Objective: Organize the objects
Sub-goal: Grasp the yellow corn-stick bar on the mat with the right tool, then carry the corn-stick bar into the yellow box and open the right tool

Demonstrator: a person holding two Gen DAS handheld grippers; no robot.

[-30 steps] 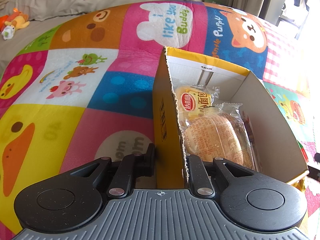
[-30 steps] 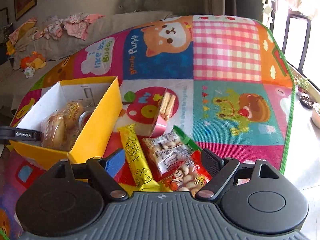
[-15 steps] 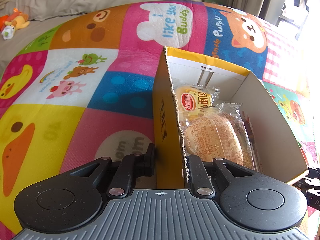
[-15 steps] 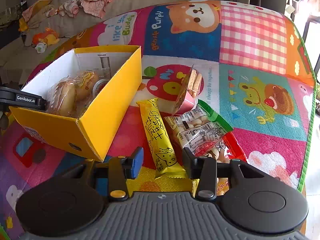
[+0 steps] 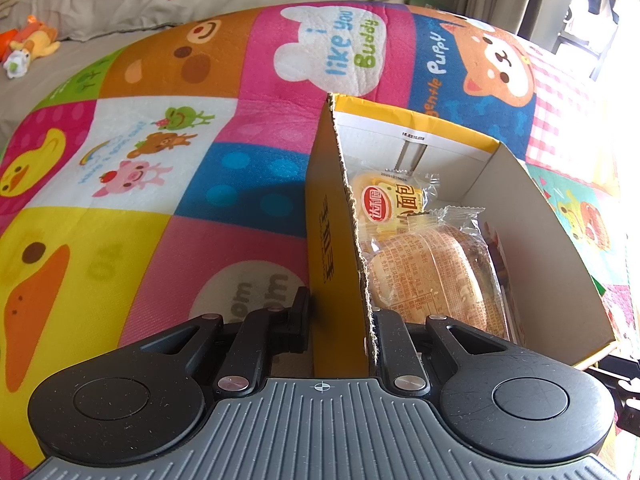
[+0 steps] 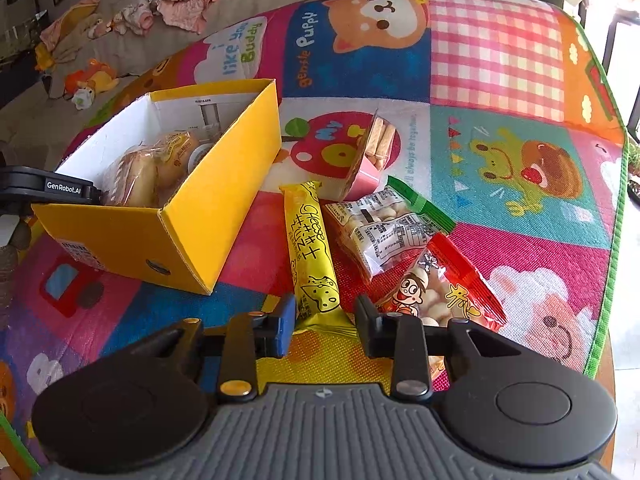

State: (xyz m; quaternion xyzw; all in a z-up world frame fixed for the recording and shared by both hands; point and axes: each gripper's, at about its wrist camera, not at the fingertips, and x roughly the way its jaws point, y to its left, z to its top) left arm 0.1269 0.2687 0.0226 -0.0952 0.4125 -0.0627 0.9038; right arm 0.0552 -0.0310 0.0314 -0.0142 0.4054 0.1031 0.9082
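Note:
My left gripper (image 5: 340, 320) is shut on the near wall of the yellow cardboard box (image 5: 332, 248), one finger outside, one inside. Two wrapped bread buns (image 5: 424, 272) lie in the box. In the right wrist view the box (image 6: 208, 216) sits at left with the left gripper (image 6: 52, 192) on its far side. My right gripper (image 6: 326, 316) is open, its fingers on either side of the near end of a yellow cheese snack stick (image 6: 312, 248). A clear biscuit bag (image 6: 380, 228), a red snack bag (image 6: 444, 288) and a pink biscuit-stick cup (image 6: 368, 160) lie beside it.
Everything lies on a colourful cartoon play mat (image 6: 500, 60) with a green border (image 6: 612, 240) at right. Clothes (image 6: 184, 4) and plush toys (image 6: 88, 80) lie on grey bedding beyond the mat.
My right gripper has moved forward and down onto the snacks, and its fingers have narrowed around the cheese stick's near end. The left gripper and box have not moved.

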